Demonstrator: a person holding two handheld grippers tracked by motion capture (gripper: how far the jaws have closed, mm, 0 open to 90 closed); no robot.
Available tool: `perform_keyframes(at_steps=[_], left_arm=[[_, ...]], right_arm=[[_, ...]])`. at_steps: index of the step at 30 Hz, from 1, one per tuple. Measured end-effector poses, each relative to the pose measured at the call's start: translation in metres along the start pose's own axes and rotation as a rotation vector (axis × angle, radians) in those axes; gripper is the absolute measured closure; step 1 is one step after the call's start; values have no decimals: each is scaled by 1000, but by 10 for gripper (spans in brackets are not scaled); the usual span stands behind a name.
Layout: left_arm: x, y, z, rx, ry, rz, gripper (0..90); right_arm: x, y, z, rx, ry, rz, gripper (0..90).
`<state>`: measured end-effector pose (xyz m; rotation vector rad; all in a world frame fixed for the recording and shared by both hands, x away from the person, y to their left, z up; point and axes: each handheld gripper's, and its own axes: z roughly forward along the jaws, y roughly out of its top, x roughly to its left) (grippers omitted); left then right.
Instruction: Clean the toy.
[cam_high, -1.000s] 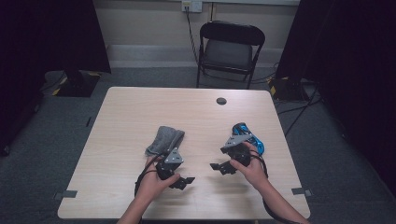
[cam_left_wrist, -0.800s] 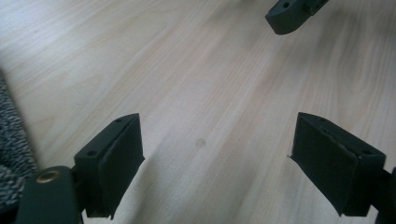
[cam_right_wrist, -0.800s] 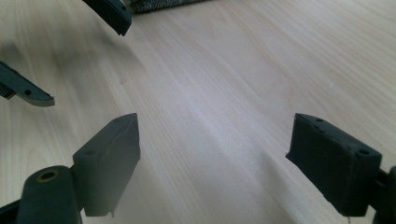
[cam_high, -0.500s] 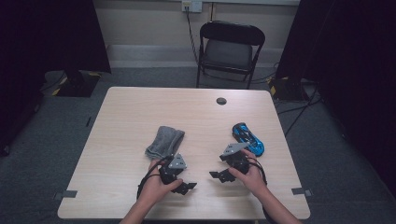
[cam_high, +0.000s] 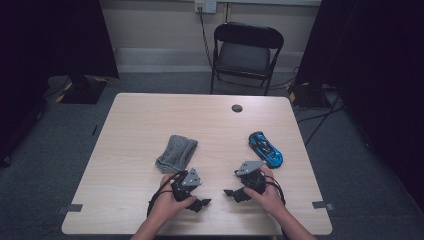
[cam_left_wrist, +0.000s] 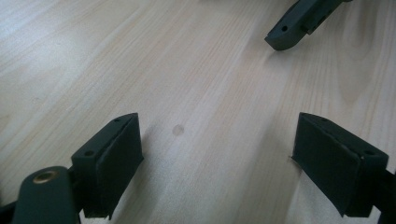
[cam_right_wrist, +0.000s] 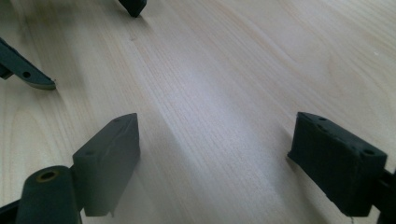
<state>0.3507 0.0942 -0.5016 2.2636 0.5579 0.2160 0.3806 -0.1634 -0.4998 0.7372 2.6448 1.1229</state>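
Pulled back toward the bench's near edge, away from cloth and toy car; left gripper and right gripper jaws apart, empty, likely finished.

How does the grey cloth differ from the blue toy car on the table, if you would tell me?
The grey cloth is soft and folded; the blue toy car is rigid and glossy. The cloth lies beyond the left gripper, the car beyond the right gripper. Both rest free on the table.

Both claws wide apart, facing.
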Motion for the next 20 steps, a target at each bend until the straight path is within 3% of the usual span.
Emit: perform_keyframes(at_steps=[11, 20], left_arm=[[-1, -1, 1, -4, -2, 6, 119], [-2, -1, 1, 5, -3, 4, 98]], right_arm=[[2, -5, 0, -26, -8, -26, 138], [1, -5, 0, -25, -8, -16, 138]])
